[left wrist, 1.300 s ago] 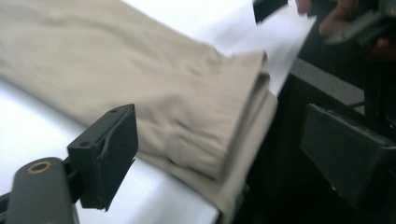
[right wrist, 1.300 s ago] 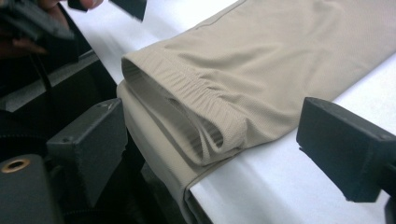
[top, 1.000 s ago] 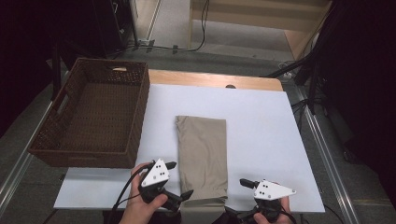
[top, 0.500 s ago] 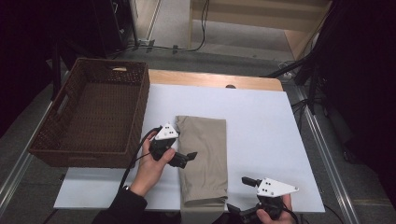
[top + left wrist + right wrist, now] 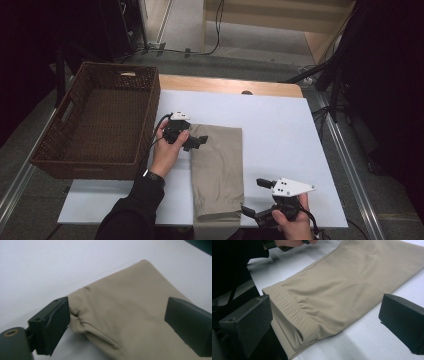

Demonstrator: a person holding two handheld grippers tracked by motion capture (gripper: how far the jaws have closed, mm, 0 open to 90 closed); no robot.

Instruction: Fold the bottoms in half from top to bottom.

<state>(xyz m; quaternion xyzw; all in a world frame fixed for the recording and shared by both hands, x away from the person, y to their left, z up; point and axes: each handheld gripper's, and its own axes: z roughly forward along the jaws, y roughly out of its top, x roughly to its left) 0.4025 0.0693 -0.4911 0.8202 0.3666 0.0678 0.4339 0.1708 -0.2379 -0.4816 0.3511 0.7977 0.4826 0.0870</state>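
A folded beige garment [image 5: 217, 170] lies lengthwise on the white table sheet [image 5: 280, 125]. My left gripper [image 5: 198, 142] is at the garment's far left corner, open, its jaws standing to either side of that corner of the beige garment [image 5: 125, 315]. My right gripper [image 5: 257, 200] sits at the near right end, open, by the elastic waistband. In the right gripper view the beige garment [image 5: 342, 287] lies between the wide-apart jaws, with the waistband hanging a little over the table's near edge.
A dark wicker basket [image 5: 60, 150] stands on the left of the table, close to my left hand. A wooden strip [image 5: 225, 86] borders the far edge. Metal rails [image 5: 350, 165] run along both table sides.
My left gripper has travelled from the garment's near left end up along its left side to the far left corner. The right gripper has stayed at the near right end.
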